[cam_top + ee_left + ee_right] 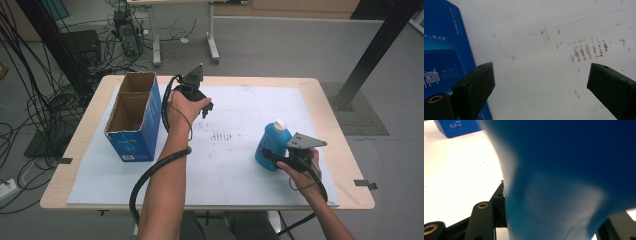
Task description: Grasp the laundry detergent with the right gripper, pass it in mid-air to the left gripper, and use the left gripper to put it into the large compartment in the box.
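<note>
A blue bottle [270, 142] with a white cap stands upright at the right of the white mat [240, 170]. My right gripper [273, 158] is shut on its lower body from the near side. In the right gripper view the bottle [564, 170] sits close up between the black jaws of the right gripper [554, 220]. Whether its base touches the mat I cannot tell. My left gripper [207, 107] hovers over the mat's far middle, just right of an open blue cardboard box [132, 117]. In its own view the left gripper [540, 85] stands open with nothing between the jaws, the box [441, 50] at its left.
Rows of brownish stains [222, 136] mark the middle of the mat, also under the left gripper [587, 51]. The wooden table [345, 150] ends shortly right of the bottle. Cables, a desk frame and a black post stand on the floor beyond.
</note>
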The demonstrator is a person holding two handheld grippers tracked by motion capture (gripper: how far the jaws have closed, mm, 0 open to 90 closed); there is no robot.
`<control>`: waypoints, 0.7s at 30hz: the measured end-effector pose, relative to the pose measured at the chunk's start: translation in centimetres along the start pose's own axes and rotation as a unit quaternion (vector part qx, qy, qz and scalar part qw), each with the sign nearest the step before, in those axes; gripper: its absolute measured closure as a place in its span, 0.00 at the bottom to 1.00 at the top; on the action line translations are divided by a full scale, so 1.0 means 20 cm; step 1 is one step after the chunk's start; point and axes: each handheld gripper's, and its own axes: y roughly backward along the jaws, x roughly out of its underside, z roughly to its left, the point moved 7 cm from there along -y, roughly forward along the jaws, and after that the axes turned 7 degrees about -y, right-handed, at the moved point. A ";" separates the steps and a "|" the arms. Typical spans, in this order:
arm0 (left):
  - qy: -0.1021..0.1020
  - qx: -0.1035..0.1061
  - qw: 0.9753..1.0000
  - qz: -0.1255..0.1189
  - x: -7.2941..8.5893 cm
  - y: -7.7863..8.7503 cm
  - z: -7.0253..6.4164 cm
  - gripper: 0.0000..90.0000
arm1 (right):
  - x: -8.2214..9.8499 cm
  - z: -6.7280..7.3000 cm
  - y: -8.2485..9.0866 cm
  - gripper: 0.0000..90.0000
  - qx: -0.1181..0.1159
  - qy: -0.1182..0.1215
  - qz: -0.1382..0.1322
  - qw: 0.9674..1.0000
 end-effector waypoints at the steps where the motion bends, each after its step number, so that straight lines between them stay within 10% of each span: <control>1: 0.000 0.000 1.000 0.001 0.00 0.00 0.00 0.09 | 0.00 0.00 0.00 0.47 0.000 0.000 0.000 1.000; 21: 0.002 -0.004 1.000 -0.003 0.01 0.05 0.02 0.09 | 0.00 0.00 0.00 0.49 0.002 -0.003 0.002 1.000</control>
